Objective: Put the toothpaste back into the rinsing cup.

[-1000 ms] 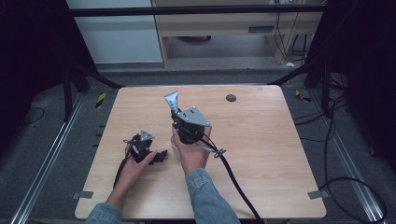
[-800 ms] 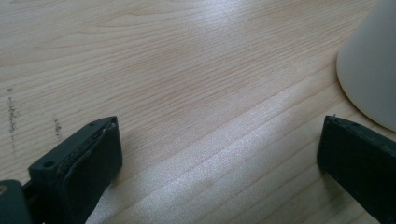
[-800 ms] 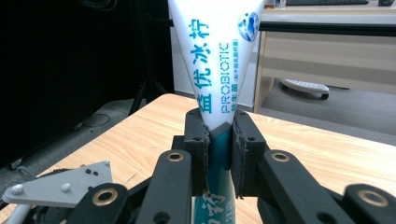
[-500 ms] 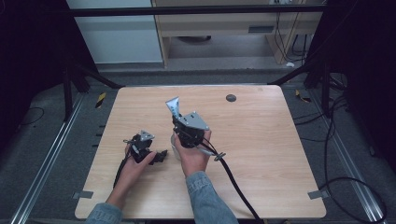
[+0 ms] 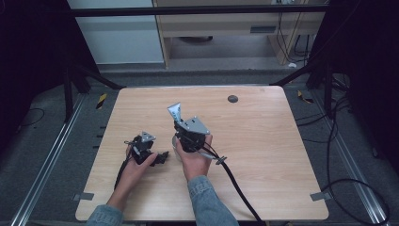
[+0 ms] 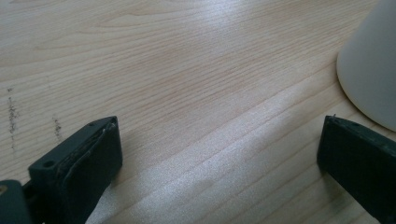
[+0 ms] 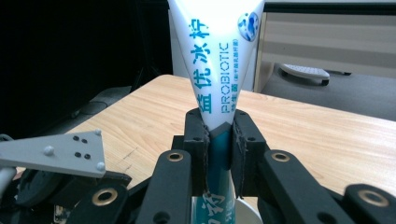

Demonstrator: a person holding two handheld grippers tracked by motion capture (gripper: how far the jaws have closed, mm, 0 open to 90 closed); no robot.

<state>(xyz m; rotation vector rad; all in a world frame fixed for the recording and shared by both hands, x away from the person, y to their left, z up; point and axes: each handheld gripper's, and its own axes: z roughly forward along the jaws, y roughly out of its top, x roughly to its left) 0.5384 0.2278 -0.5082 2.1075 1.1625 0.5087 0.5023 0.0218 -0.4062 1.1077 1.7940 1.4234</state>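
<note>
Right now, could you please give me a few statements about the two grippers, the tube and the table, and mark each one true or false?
1. The right gripper is shut on the toothpaste tube. True.
2. The tube lies flat on the table. False: it is held upright, crimped end up.
3. The left gripper stands open over bare wood. True.
4. The left gripper grips the white cup. False: the cup sits beside one jaw, outside the gap.
5. A small dark disc lies near the table's far edge. True.
</note>
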